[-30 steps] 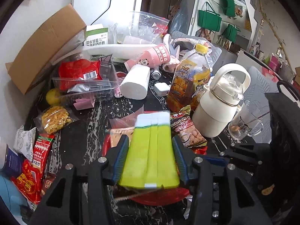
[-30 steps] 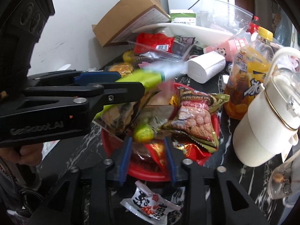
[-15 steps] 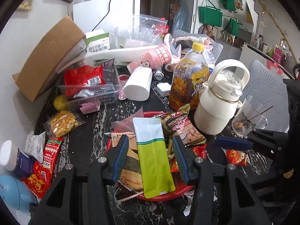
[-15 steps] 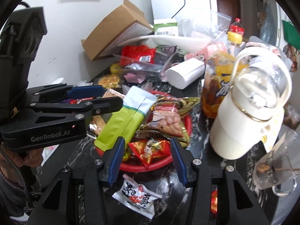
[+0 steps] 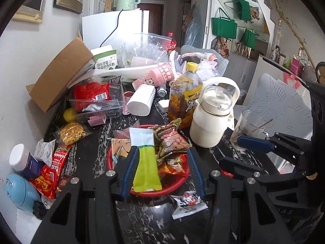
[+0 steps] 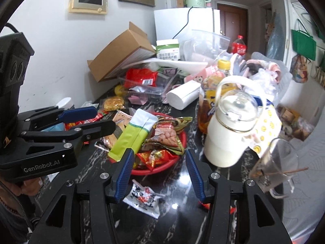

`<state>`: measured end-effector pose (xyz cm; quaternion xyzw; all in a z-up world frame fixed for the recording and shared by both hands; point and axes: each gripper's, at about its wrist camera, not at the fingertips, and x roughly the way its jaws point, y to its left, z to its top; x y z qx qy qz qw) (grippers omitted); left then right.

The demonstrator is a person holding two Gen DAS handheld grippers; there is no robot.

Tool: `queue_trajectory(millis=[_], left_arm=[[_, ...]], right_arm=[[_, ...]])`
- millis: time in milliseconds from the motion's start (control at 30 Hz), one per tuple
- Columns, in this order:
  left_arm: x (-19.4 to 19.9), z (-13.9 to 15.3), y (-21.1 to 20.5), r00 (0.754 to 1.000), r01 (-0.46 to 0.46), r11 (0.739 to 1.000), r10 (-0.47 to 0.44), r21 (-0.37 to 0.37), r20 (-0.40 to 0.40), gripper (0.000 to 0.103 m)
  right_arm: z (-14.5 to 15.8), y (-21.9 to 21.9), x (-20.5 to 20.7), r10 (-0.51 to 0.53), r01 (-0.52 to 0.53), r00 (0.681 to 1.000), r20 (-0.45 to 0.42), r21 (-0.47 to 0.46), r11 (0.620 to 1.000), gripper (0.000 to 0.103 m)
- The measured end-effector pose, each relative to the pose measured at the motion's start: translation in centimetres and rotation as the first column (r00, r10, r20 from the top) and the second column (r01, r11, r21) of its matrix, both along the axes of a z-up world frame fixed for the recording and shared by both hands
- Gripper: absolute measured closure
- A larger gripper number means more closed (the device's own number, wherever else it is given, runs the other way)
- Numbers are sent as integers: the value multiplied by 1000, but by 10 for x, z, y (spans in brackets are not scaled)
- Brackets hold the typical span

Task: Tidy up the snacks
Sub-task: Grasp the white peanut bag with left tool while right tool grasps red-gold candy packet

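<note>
A red plate (image 5: 182, 184) (image 6: 170, 163) on the dark marble table holds several snack packets. A green-and-white pouch (image 5: 145, 162) (image 6: 132, 137) lies across it, beside a nut packet (image 5: 170, 140) (image 6: 165, 135). My left gripper (image 5: 162, 172) is open and empty, above the plate's near edge; it also shows in the right wrist view (image 6: 91, 120). My right gripper (image 6: 159, 174) is open and empty, just short of the plate; it shows in the left wrist view (image 5: 243, 152). A white snack packet (image 5: 189, 204) (image 6: 143, 198) lies on the table in front of the plate.
A cream kettle (image 5: 213, 118) (image 6: 231, 130), a juice bottle (image 5: 184, 97) and a glass mug (image 5: 247, 126) (image 6: 272, 166) stand right of the plate. Loose red packets (image 5: 46, 181), a yellow snack bag (image 5: 71, 133), a clear tray (image 5: 97, 105) and a cardboard box (image 5: 59, 75) crowd the left.
My left gripper opened and let the green-and-white pouch down onto the red plate, then drew back. My right gripper opened and pulled back from the plate.
</note>
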<state>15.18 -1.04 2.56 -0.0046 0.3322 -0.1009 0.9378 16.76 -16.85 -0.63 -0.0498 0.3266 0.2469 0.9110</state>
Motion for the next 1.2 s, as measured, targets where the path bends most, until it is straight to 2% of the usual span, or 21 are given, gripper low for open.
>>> queue_trajectory(millis=[267,633,967,1200], left_arm=[[-32,0,-20,1000,9,1000,-9,-11,5,55],[-47,-38,-44,998,6,998,-10,-66,-67,55],[-39,-83,-49,989,-50,991,32,-123,-141,55],[-24,-105,-51,986,-67,992,49,-110,-158,55]], right_arm=[[6,-29,-29,-57,57,998,16,11,998,47],[-17,-63,-47,-122,123,992,-28,15,992,45],[-53,-82,-37,-134,136,987,-90,21,990,39],[-74,-87,-14,-125,126,985,-121,-1,992,34]])
